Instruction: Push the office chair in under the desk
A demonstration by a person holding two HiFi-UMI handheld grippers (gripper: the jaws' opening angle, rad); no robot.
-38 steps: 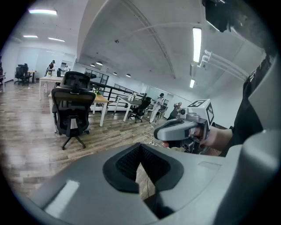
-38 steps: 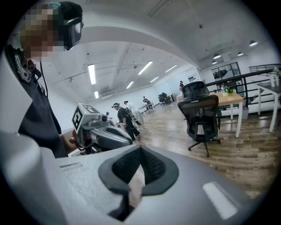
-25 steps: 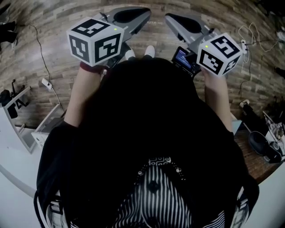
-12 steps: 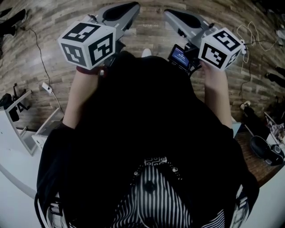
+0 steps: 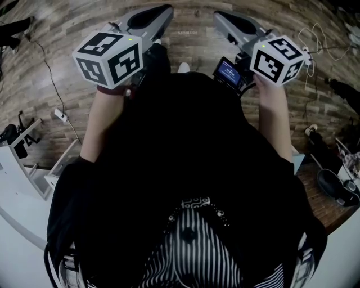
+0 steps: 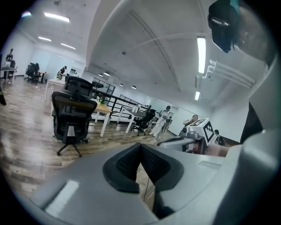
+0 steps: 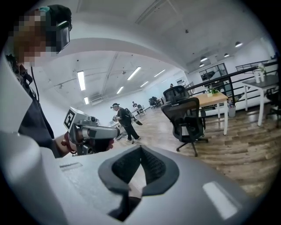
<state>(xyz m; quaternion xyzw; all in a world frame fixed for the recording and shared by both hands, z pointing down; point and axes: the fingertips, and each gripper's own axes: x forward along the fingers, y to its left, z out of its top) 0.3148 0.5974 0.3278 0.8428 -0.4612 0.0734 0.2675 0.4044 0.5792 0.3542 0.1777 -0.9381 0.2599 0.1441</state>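
Office chair [image 6: 72, 115] standing out from desk [image 6: 102, 108], well away; push not yet begun.

Head view: left gripper [image 5: 149, 17] and right gripper [image 5: 236, 23] raised side by side over wooden floor [image 5: 56, 34], chair out of sight. Left gripper view: jaws clenched together on nothing; chair well ahead on the floor, just beside the wooden desk, seat not tucked under. Right gripper view: jaws likewise pressed closed and empty; chair [image 7: 186, 123] again well apart, in front of the desk [image 7: 214, 98]. Judged: nothing done so far; approach, contact and the push itself all left.
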